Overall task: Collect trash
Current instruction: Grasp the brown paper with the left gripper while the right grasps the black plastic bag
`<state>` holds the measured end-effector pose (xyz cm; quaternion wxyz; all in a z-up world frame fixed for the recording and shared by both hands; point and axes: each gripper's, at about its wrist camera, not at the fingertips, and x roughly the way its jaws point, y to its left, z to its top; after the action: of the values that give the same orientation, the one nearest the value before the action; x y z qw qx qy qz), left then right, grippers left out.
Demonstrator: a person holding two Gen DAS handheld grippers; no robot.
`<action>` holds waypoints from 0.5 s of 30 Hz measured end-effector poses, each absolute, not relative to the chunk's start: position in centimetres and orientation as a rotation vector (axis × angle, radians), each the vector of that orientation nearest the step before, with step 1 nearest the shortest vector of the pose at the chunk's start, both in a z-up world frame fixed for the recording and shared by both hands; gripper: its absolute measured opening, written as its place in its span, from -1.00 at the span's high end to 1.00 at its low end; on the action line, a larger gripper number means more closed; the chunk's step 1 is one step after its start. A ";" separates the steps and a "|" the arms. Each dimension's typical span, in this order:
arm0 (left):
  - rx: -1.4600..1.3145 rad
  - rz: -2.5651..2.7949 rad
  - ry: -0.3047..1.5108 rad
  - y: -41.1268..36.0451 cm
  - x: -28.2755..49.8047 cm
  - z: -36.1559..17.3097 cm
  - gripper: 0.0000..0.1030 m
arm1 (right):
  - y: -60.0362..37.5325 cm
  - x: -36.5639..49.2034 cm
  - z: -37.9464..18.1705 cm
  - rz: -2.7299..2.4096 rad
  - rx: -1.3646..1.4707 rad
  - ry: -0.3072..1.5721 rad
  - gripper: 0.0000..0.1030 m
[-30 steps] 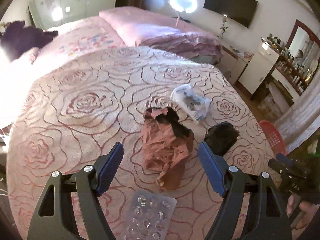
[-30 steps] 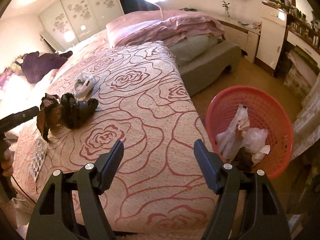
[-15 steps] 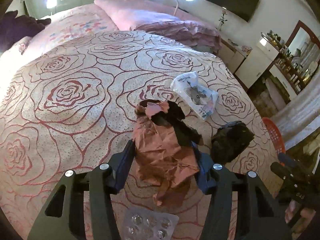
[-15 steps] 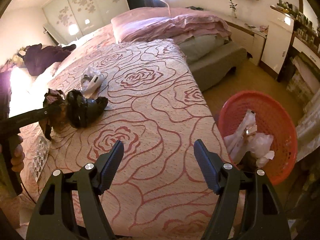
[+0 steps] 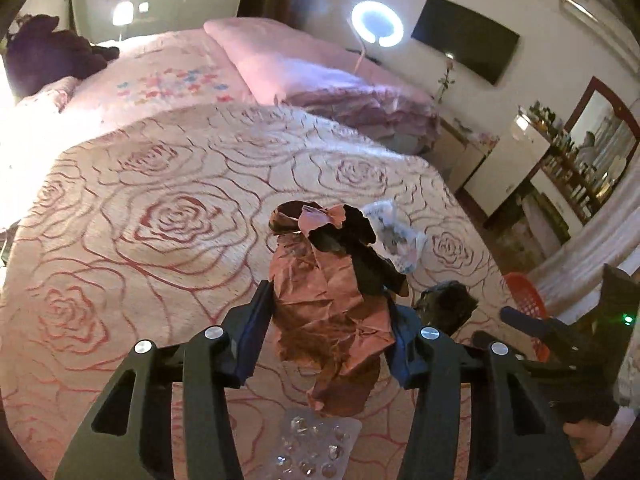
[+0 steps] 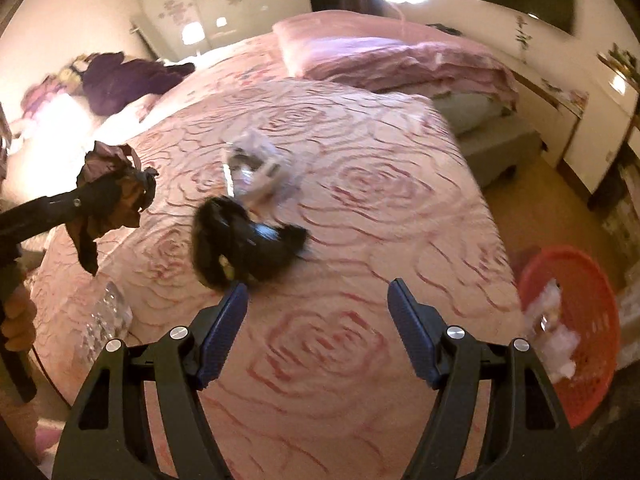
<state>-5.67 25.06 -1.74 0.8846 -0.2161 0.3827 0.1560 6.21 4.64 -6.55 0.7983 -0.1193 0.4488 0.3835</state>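
- Dark purple clothing [image 6: 128, 76]: heaped at far left on the bed [image 5: 160, 184], well apart from the trash.
- Bed: covered by pink spread with red rose outlines; pink pillows [image 5: 288, 64] at the far end.
- Left gripper [image 5: 328, 320]: jaws closing, blue pads pressed on both sides of crumpled brown paper [image 5: 320, 292]; in right wrist view seen at left edge [image 6: 108, 196], gripping the same paper [image 6: 120, 196] raised clear of the spread, a hand [image 6: 16, 320] on its handle.
- Crumpled brown paper: pinkish-brown, with dark wrapper [image 5: 356, 248] folded into its upper right side; lower end dangling above blister pack.
- Blister pack [image 5: 316, 448]: clear, emptied pockets, flat on the spread at near edge, just below the held paper; blurred in right wrist view [image 6: 108, 316].
- Clear printed plastic bag [image 5: 394, 236]: lying on the spread beyond and right of the paper; blurred in right wrist view [image 6: 260, 168].
- Black crumpled item [image 6: 240, 240]: on the spread, near the plastic bag, just ahead of the right gripper's left pad; touching or not, cannot tell because of blur; in left wrist view [image 5: 448, 308] right of the left gripper.
- Right gripper [image 6: 316, 328]: jaws released, spread wide, nothing between pads; bare spread below.
- Red plastic basket [image 6: 592, 280]: on the floor off the bed's right side, holding white crumpled trash [image 6: 556, 340]; rim visible in left wrist view [image 5: 528, 292].
- Ring lamp [image 5: 376, 24], wall television [image 5: 464, 36], white cabinet [image 5: 508, 168]: along the far right wall.
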 end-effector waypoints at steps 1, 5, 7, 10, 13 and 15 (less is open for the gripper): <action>-0.453 0.327 0.790 25.2 -5.9 -1.6 0.06 | 5.2 6.2 -6.5 0.835 -0.258 0.960 -0.39; -0.465 0.341 0.788 25.7 -6.4 -1.6 0.06 | 7.5 6.0 -6.4 0.876 -0.268 0.941 -0.49; -0.469 0.347 0.789 25.9 -6.6 -1.7 0.06 | 8.4 5.9 -6.5 0.887 -0.281 0.938 -0.49; -0.473 0.355 0.789 26.1 -6.9 -1.7 0.06 | 9.4 6.0 -7.0 0.889 -0.307 0.934 -0.49; -0.475 0.359 0.789 26.2 -7.3 -1.8 0.06 | 10.0 6.0 -7.6 0.894 -0.326 0.937 -0.46; -0.474 0.361 0.789 26.1 -7.3 -1.8 0.06 | 10.3 5.8 -7.8 0.897 -0.342 0.935 -0.23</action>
<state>-7.34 26.11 -1.83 0.8803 -0.2276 0.3785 0.1732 5.79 10.25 -7.83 0.7837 -0.1586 0.4335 0.4157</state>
